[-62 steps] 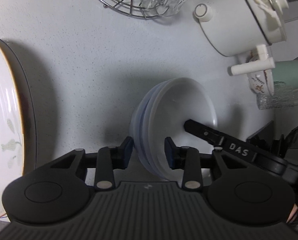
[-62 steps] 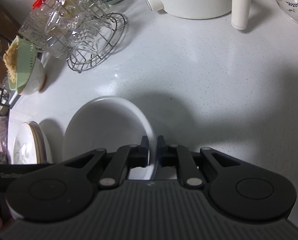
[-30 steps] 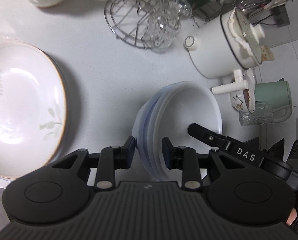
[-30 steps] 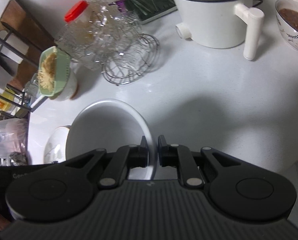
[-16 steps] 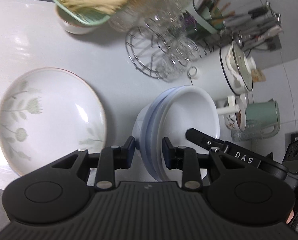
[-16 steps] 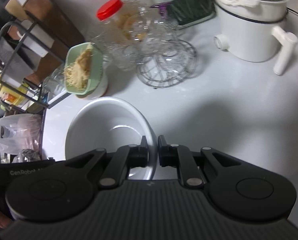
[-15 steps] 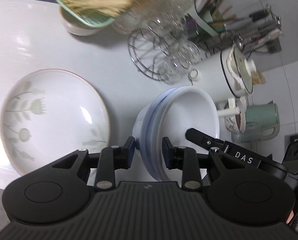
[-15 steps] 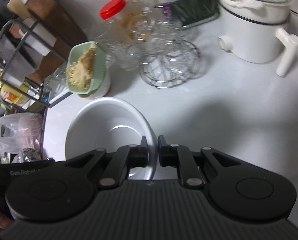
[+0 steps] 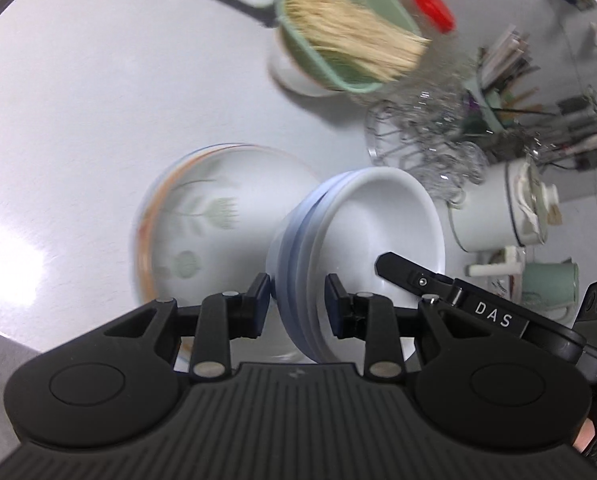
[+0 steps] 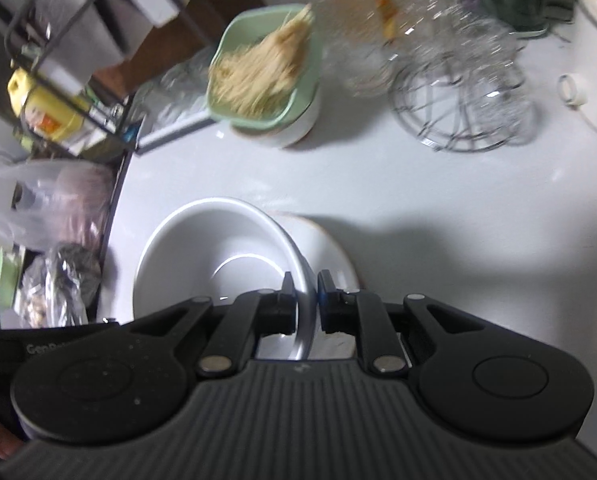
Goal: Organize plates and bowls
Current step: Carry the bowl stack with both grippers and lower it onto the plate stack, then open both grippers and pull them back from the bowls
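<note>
The left gripper (image 9: pixel 294 300) is clenched on the rim of a stack of white bowls (image 9: pixel 362 240), one finger outside the wall and one inside, so that the stack hangs tilted with its mouth turned toward the right of the left wrist view. The right gripper (image 10: pixel 303 304) is pinched tight on the opposite rim of the same stack (image 10: pixel 218 264) — its fingers (image 10: pixel 286 300) bracket the thin white edge, and its black body shows in the left wrist view reaching into the top bowl from the lower right. Both tools point down and forward at the white counter (image 9: pixel 78 120), facing each other across the bowls.

The stack is held in the air above the flower-patterned plate (image 9: pixel 202 216), which lies flat on the counter toward its near edge; in the right wrist view the plate's orange-lined rim (image 10: pixel 330 240) shows just past the bowl. Whether the bowls' foot touches the plate cannot be told.

Toward the far edge of the counter stand a green basket of pale noodles (image 9: pixel 338 40) set on a white bowl, a wire rack of glassware (image 9: pixel 422 148) and a white pot with a lid (image 9: pixel 502 208) — the pot at the right, with a green mug (image 9: pixel 550 284) near it. A red-capped jar (image 9: pixel 430 12) stands behind the rack.
</note>
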The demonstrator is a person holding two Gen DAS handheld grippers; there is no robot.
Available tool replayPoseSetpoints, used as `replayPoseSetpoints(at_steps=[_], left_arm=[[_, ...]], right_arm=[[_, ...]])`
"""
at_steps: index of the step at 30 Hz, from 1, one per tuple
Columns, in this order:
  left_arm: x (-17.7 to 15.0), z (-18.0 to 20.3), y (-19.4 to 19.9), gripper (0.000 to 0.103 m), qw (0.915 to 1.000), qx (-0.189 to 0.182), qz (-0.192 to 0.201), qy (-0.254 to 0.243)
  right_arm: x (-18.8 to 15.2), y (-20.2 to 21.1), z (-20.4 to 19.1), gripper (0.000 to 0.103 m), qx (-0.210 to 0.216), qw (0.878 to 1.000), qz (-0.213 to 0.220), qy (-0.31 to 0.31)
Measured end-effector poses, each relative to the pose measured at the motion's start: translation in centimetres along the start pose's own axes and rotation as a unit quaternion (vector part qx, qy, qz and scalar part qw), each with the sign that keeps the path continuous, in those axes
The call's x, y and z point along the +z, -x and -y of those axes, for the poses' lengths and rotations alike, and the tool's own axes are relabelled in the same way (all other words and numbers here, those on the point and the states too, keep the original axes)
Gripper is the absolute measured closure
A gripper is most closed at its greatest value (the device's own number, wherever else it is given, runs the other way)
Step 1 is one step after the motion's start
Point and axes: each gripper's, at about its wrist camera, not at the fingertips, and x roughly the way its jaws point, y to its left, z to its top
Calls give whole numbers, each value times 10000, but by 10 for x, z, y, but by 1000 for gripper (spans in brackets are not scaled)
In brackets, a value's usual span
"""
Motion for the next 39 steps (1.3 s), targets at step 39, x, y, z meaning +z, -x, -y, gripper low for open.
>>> replayPoseSetpoints(at_steps=[39], left_arm=[[-18, -21, 2, 54, 9906, 553, 299, -1216]], right_arm=[[-38, -12, -14, 82, -605, 9975, 328, -174]])
